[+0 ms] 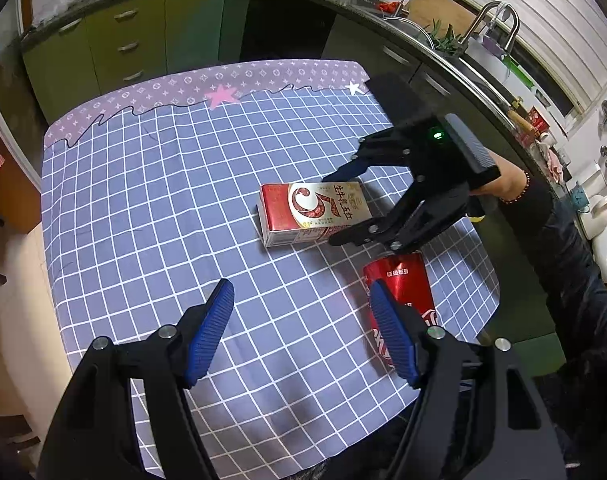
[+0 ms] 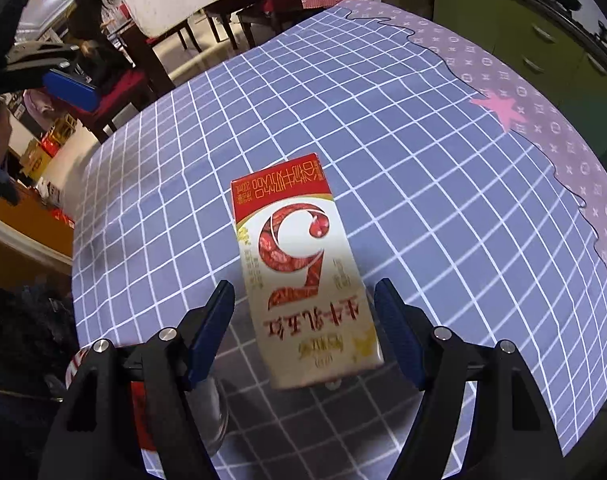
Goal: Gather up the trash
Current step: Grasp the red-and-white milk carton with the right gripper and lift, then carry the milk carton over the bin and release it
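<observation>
A red and cream milk carton (image 1: 313, 213) lies flat on the blue checked tablecloth (image 1: 163, 208). My right gripper (image 1: 332, 208) is open, its jaws on either side of the carton's near end without touching it. In the right wrist view the carton (image 2: 299, 268) lies between the open blue pads (image 2: 213, 332) of the right gripper (image 2: 303, 332). A red cola can (image 1: 403, 300) lies on its side near the table's right edge. My left gripper (image 1: 301, 328) is open and empty above the cloth, its right finger (image 1: 391, 336) just in front of the can.
Green kitchen cabinets (image 1: 115, 44) and a counter with a sink and tap (image 1: 491, 24) run behind and to the right of the table. Dining chairs (image 2: 115, 92) and a person (image 2: 91, 4) are beyond the table's far side in the right wrist view.
</observation>
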{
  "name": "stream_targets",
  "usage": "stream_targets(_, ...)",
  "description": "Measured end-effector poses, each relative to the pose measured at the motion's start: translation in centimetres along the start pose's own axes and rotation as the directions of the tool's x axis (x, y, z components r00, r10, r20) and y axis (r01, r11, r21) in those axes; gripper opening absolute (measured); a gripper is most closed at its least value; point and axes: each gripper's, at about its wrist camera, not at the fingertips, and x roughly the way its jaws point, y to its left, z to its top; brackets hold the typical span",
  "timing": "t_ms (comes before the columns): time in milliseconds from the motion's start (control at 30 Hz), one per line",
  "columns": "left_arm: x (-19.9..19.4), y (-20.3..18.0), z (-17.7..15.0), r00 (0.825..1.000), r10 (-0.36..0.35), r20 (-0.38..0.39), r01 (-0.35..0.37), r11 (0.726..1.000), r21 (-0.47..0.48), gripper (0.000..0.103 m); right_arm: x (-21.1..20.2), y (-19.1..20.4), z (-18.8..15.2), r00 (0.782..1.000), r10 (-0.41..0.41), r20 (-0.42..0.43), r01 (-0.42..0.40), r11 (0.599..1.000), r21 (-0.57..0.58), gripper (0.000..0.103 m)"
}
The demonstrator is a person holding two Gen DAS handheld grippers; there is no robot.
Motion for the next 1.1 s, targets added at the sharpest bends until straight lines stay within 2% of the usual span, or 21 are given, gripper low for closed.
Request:
stream_targets(33, 0.0, 0.0, 0.0, 1.000, 0.001, 0.000, -0.001, 1.000, 0.002, 0.067, 0.2, 0.1, 0.0, 1.000, -0.001, -0.002, 0.001, 1.000, -0.003, 0.071)
stream_targets(133, 0.0, 0.0, 0.1, 1.000, 0.001, 0.000, -0.001, 1.000, 0.001, 0.067, 0.6, 0.1, 0.0, 1.000, -0.021, -0.002, 0.021, 1.000, -0.005, 0.058)
stream_targets(400, 0.0, -0.1, 0.0, 1.000, 0.004, 0.003, -0.004, 1.000, 0.011, 0.067, -1.3, 0.1, -0.8, 0.994, -0.093, 0.061, 0.091, 0.995, 0.039, 0.053)
stream_targets(500, -0.1, -0.8, 0.2, 1.000, 0.001, 0.004, -0.001, 0.999, 0.033, 0.067, -4.2, -0.6, -2.3, 0.988, -0.110, 0.110, 0.099, 0.990, 0.096, 0.053)
stream_targets(667, 0.4, -2.3, 0.6, 1.000, -0.024, 0.003, 0.024, 0.997, 0.072, 0.069, -10.0, -3.6, -8.3, 0.967, -0.215, 0.138, 0.173, 0.949, 0.265, 0.053)
stream_targets(767, 0.9, -3.4, 0.9, 0.999, -0.044, 0.001, 0.044, 0.994, 0.101, 0.069, -13.1, -6.2, -13.3, 0.943, -0.317, 0.100, 0.253, 0.880, 0.402, 0.053)
stream_targets(867, 1.4, -4.2, 1.3, 0.998, -0.059, -0.005, 0.060, 0.991, 0.118, 0.069, -15.6, -9.2, -19.3, 0.910, -0.413, 0.018, 0.336, 0.764, 0.551, 0.053)
stream_targets(1000, 2.0, -5.1, 1.5, 0.998, -0.069, -0.014, 0.070, 0.988, 0.135, 0.069, -16.1, -12.5, -25.6, 0.887, -0.448, -0.111, 0.399, 0.623, 0.673, 0.053)
stream_targets(1100, 2.3, -5.4, 1.4, 0.997, -0.071, -0.021, 0.073, 0.987, 0.140, 0.069, -15.3, -14.6, -28.8, 0.876, -0.442, -0.192, 0.431, 0.539, 0.723, 0.053)
